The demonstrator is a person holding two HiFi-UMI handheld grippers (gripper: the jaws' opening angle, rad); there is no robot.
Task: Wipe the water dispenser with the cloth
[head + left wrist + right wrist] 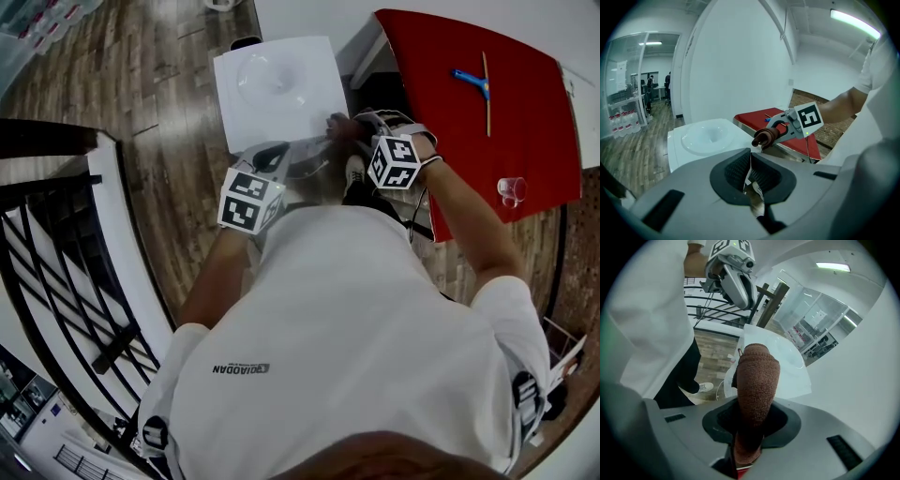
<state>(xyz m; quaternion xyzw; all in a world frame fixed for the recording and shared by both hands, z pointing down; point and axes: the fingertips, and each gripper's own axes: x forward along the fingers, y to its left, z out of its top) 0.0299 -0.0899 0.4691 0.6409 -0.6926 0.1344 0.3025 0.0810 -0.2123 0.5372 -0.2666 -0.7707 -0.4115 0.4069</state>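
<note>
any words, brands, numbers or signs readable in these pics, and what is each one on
Shirt: short dark brand print, upside down, too small to read surely.
Marker cubes: black-and-white coded squares, no words.
White slip pinched in the left claw: no legible print.
Water dispenser, cloth: no text.

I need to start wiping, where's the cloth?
The rolled brown cloth is clamped in the right hand-held gripper, at the white water dispenser's near right corner in the head view.
</note>
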